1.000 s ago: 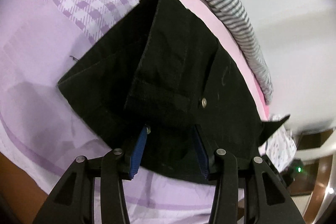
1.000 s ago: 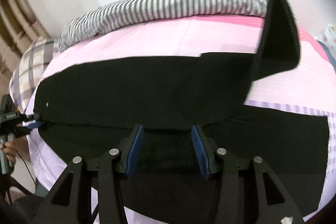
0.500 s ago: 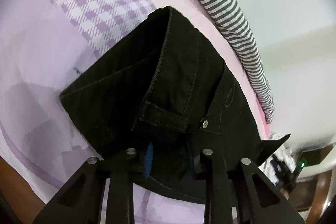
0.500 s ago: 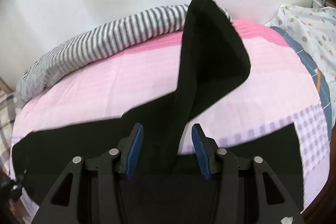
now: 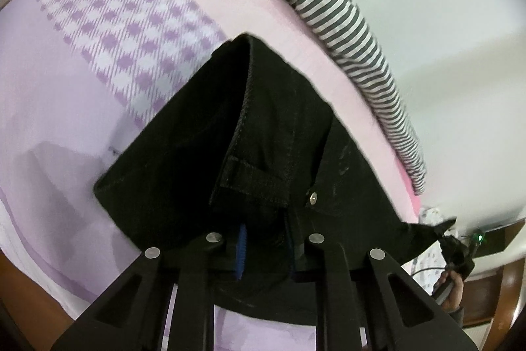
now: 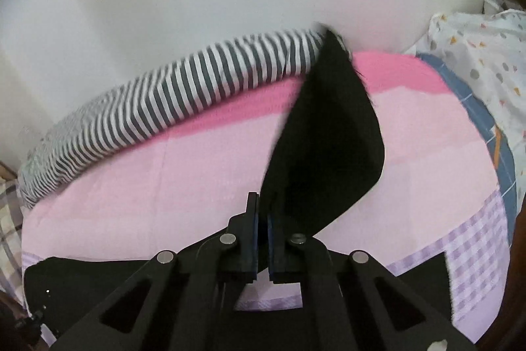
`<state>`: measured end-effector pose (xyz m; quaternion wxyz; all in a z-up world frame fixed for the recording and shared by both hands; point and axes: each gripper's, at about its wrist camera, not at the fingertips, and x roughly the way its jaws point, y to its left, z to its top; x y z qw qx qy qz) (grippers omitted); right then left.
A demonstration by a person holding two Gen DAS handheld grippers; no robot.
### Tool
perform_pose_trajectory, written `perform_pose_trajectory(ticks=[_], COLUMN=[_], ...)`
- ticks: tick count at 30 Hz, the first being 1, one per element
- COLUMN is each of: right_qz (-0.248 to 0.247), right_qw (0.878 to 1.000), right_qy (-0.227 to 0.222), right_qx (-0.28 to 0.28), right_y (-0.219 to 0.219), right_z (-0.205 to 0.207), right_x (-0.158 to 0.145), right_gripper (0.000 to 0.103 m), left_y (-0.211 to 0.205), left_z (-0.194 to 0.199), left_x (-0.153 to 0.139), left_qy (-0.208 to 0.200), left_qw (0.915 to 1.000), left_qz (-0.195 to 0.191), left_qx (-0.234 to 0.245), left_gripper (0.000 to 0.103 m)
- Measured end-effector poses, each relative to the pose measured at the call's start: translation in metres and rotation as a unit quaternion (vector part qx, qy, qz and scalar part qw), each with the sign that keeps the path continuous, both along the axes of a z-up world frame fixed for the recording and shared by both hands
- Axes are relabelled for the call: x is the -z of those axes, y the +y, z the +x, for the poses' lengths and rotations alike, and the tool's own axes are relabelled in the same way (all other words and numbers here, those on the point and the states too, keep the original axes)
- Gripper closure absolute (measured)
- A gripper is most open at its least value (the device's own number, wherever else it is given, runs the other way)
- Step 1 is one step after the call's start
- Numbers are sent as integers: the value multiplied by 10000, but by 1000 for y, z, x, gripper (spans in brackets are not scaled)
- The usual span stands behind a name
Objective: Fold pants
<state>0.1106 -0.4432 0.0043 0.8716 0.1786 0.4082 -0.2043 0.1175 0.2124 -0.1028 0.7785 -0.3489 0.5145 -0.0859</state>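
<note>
Right hand-held gripper [image 6: 262, 239] now pinching lifted pants [image 6: 328, 153] leg (previously spread), left [image 5: 264, 247] likewise clamped.

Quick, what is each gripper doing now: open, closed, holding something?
Left gripper: closed on the waistband end of the black pants.
Right gripper: closed on a pant leg, lifted above the bed.

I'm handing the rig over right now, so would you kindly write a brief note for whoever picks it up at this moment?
Left gripper: shut on the black denim pants at the waistband, near the metal rivet.
Right gripper: shut on a fold of a pant leg, which stands lifted above the pink and purple bedsheet.
Rest of the pants lies flat on the bed, in front of the grey-and-white striped pillow.
Done: both ends gripped. Left: carry the raised leg over, lay it down, finish folding.
</note>
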Motion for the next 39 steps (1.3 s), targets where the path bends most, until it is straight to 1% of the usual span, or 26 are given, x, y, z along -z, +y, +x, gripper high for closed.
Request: perform_pose_trajectory(ticks=[4,8,11,15,19,24,28,31,33,35,37,39], right_qz=[273,561,551,631,620,731,886,1058,1222,1235,1178,1231], right_qw=[9992,9972,9972,9966,9968,9961,9946,9918,9890,9877,9878,9869], right_qy=[-235,-392,-394,-400,-359,-218,73,343,494,646,724,743], right_qx=[149,297,312,344,358,439,530,622,675,703,711,727], right_y=[-16,-30,-31,-29,-25,-19,-12,-8,-6,-3,-2,-3], right_z=[-21,-42,-56,-75,-98,-133,-161,-178,-184,-187,-188,-189], right_x=[-21,-29,-31,-30,-24,-7,19,45,63,77,85,88], right_gripper=[100,100,100,100,100,100,100,100,100,100,100,100], left_y=[6,9,11,13,11,15,17,18,18,19,19,18], left_z=[10,18,22,23,19,10,3,0,-2,-4,-5,-5], left_x=[-14,-28,-32,-29,-28,-23,-20,-16,-14,-10,-4,-1], left_qy=[-68,-211,-239,-167,-120,-22,52,157,222,307,383,409], left_qw=[10000,9998,9996,9995,9986,9973,9953,9926,9904,9884,9872,9862], left_qz=[-67,-37,-37,-54,139,269,495,725,879,997,1048,1099], left_qx=[-21,45,131,274,505,681,828,966,1044,1101,1142,1171], left_gripper=[87,88,88,88,88,88,88,88,88,88,88,88])
